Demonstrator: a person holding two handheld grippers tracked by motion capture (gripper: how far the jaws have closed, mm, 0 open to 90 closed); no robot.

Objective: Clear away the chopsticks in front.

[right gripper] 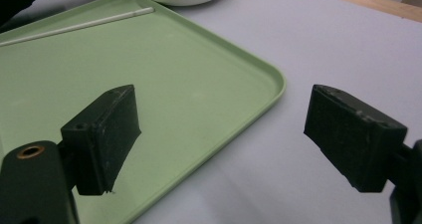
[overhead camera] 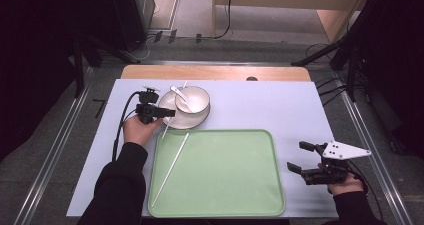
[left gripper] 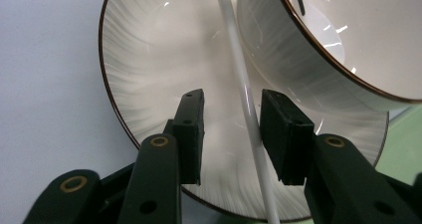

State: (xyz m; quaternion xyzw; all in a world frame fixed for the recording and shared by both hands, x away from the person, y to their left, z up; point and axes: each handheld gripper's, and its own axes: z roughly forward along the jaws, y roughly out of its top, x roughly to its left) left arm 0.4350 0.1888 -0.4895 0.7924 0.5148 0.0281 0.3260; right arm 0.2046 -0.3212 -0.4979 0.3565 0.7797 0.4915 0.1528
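Observation:
A white plate (overhead camera: 197,121) with a dark rim carries a white bowl (overhead camera: 192,101) with a spoon (overhead camera: 181,96) in it. One white chopstick (overhead camera: 165,130) lies slanted across the plate's left side. My left gripper (overhead camera: 165,113) hovers low over that side. Its jaws (left gripper: 231,99) straddle the chopstick (left gripper: 239,69), which runs close beside the right pad (left gripper: 283,134), and the left pad stands clear of it. A second chopstick (overhead camera: 172,167) lies on the green tray (overhead camera: 225,185). My right gripper (overhead camera: 296,156) rests open beside the tray's right edge, nothing between its pads (right gripper: 219,124).
The bowl (left gripper: 318,40) rises just right of my left jaws over the plate (left gripper: 149,59). The tray (right gripper: 174,74) fills the table's front centre on a pale lavender mat (overhead camera: 280,105). A wooden strip (overhead camera: 215,72) borders the far edge. Dark stands and cables sit on the floor behind.

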